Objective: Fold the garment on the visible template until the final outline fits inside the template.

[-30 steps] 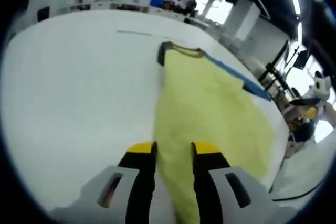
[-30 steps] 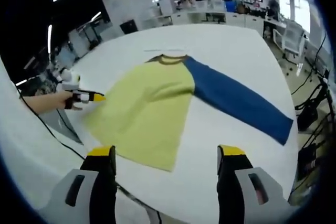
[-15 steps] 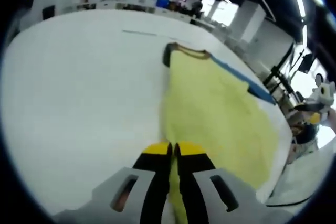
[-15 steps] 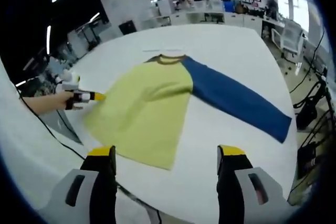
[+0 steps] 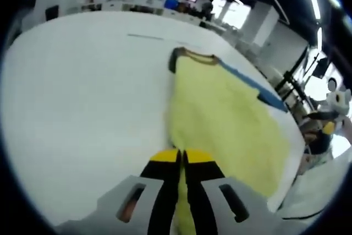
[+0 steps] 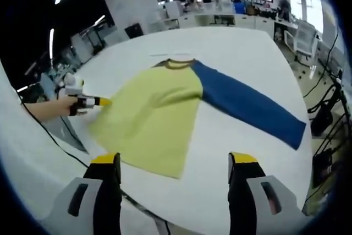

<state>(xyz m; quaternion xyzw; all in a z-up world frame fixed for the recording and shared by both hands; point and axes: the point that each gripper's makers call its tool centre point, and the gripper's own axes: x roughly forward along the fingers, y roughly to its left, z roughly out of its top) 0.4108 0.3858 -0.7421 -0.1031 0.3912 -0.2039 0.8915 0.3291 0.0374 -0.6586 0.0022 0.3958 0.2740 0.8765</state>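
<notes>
My left fingers [image 5: 181,160] were pinched shut on the garment's [image 5: 220,108] yellow edge | my right fingers [image 6: 175,163] stood wide apart, holding nothing, above the surface's [image 6: 242,59] near edge | the garment lay flat on the white surface, its blue sleeve [image 6: 250,108] stretched out to one side.
</notes>
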